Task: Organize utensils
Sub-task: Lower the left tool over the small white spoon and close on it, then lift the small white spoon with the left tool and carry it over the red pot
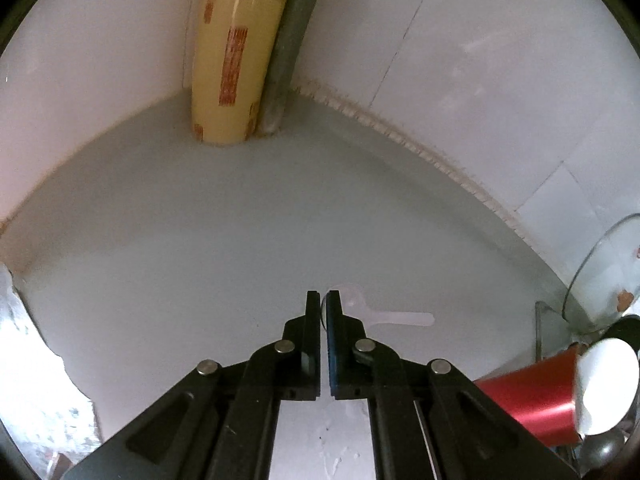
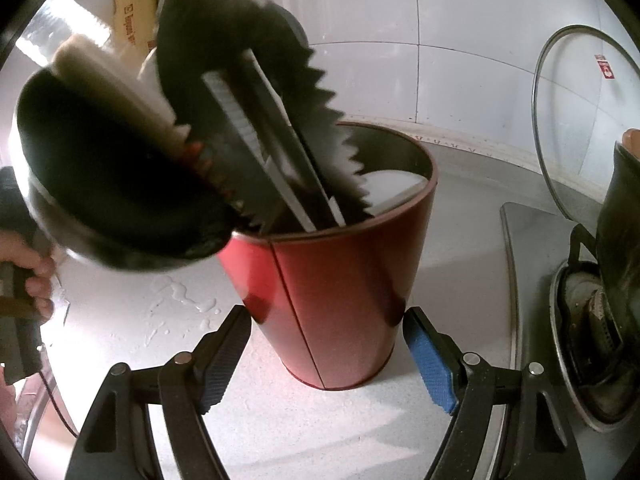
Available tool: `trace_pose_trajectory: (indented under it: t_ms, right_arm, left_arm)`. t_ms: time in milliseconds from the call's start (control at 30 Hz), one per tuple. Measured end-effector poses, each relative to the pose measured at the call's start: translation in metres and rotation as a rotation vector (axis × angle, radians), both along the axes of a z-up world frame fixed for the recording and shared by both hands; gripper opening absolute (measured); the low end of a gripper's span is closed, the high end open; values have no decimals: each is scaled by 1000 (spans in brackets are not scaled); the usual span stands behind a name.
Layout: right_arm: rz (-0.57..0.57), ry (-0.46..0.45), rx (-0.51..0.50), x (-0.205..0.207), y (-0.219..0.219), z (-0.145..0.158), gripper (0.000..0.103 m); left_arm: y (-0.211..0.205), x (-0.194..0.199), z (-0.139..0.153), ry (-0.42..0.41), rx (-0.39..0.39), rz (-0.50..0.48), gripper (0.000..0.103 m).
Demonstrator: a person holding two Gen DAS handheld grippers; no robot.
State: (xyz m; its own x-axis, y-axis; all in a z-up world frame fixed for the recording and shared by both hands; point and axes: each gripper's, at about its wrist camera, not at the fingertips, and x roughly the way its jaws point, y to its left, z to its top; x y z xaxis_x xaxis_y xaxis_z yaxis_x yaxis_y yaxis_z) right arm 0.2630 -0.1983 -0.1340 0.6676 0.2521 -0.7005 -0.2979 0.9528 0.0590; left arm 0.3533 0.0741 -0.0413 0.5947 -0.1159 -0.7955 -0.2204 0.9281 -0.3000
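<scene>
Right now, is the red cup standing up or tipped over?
Standing up. The red cup sits flat on the counter with its open mouth facing up, and utensils lean out of the top.

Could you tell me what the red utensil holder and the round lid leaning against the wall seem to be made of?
The red utensil holder looks like painted or coated metal: a glossy sheen, a thin rim and a vertical seam down its side, though hard plastic cannot be excluded. The round lid appears to be clear glass with a metal band at its edge, since the wall tiles show through it.
</scene>
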Motion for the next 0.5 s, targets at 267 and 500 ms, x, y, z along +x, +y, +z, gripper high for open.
trace_pose_trajectory:
  t_ms: [267,500]
  right_arm:
    - [-5,4,-1,1,3,-2,81]
    - [-6,2,0,2,1,-2,81]
  left_arm:
    - [-13,-25,59,-142,68,-73,2]
    - [-30,-43,111,-270,95,-156,2]
